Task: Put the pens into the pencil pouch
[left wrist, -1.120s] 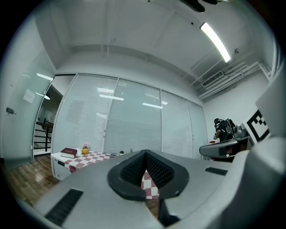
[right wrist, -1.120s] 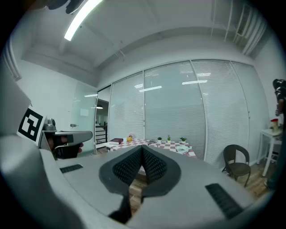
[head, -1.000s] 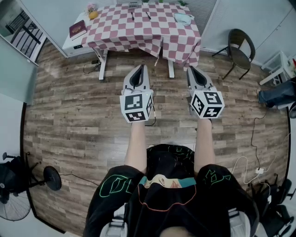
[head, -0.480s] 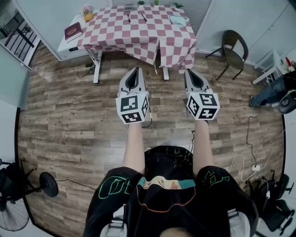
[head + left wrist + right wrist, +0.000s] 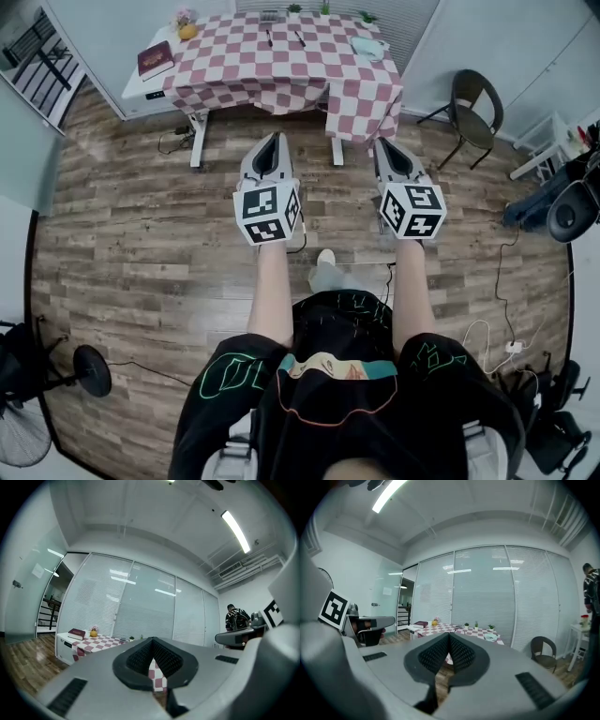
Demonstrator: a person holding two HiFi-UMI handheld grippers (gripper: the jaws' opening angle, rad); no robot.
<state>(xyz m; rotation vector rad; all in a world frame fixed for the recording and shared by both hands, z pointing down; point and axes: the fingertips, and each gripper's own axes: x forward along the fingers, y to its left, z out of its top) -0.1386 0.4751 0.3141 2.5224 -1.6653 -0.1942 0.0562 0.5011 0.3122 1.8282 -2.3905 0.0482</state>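
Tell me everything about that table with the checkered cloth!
The table stands on the wooden floor by the far wall. A pink-and-white checkered cloth covers most of it and hangs down the front; its white left end is bare. White legs show underneath. On it lie a dark red book, two dark pens, a pale pouch and a yellow pot with flowers.

In the head view I resolve the pens (image 5: 268,37) only as two dark strokes on the bench (image 5: 234,70); the pouch (image 5: 369,45) shows no detail. The fan (image 5: 21,436) is cut off at the left edge.
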